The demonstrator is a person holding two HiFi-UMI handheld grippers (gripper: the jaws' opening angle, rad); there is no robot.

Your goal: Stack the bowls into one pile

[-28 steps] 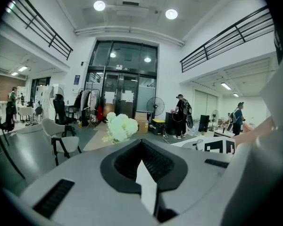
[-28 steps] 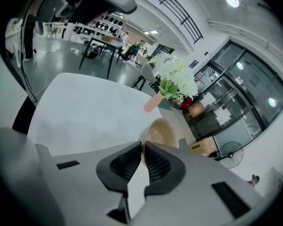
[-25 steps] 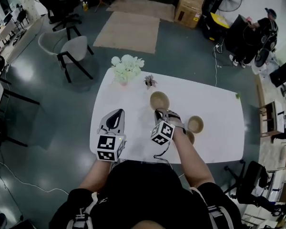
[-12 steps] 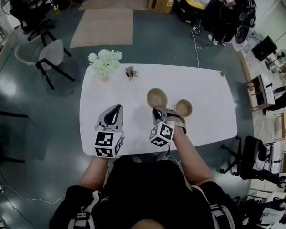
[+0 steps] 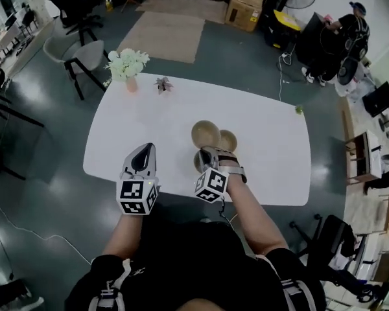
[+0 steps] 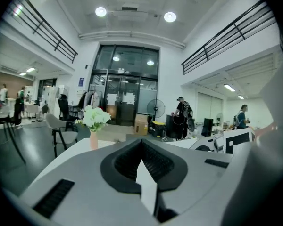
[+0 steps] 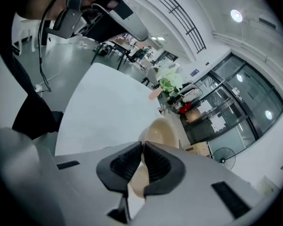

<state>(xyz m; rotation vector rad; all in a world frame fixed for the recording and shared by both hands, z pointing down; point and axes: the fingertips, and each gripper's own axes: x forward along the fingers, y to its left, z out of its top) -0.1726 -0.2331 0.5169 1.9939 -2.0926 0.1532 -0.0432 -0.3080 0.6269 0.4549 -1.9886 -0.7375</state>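
Bench (image 5: 272, 161): white, rounded corners, seen from above. Three tan bowls sit close together near its middle, towards the front edge.

Right tool (image 5: 211, 153): reaches in from the near edge, pointing down at a slant. In the right gripper view its jaws (image 7: 142, 144) are all but together, and a thin tan bowl wall (image 7: 136, 182) is pinched between the dark pads. That is the near bowl (image 5: 199, 160), which peeks out on the left side of the tool, closest to the person.

Large bowl (image 5: 205, 133): just behind the near bowl, open side up. Small bowl (image 5: 229, 140): tight against its right side; I cannot tell whether the two touch.

Left tool (image 5: 144, 150): over the bench's front left part, well apart from the bowls. In the left gripper view its jaws (image 6: 142, 141) meet at the tips with nothing between them; only a white sliver shows behind the tips.

Far left corner of the bench: a vase of white flowers (image 5: 126, 63), and a small plant (image 5: 162, 83) just to its right
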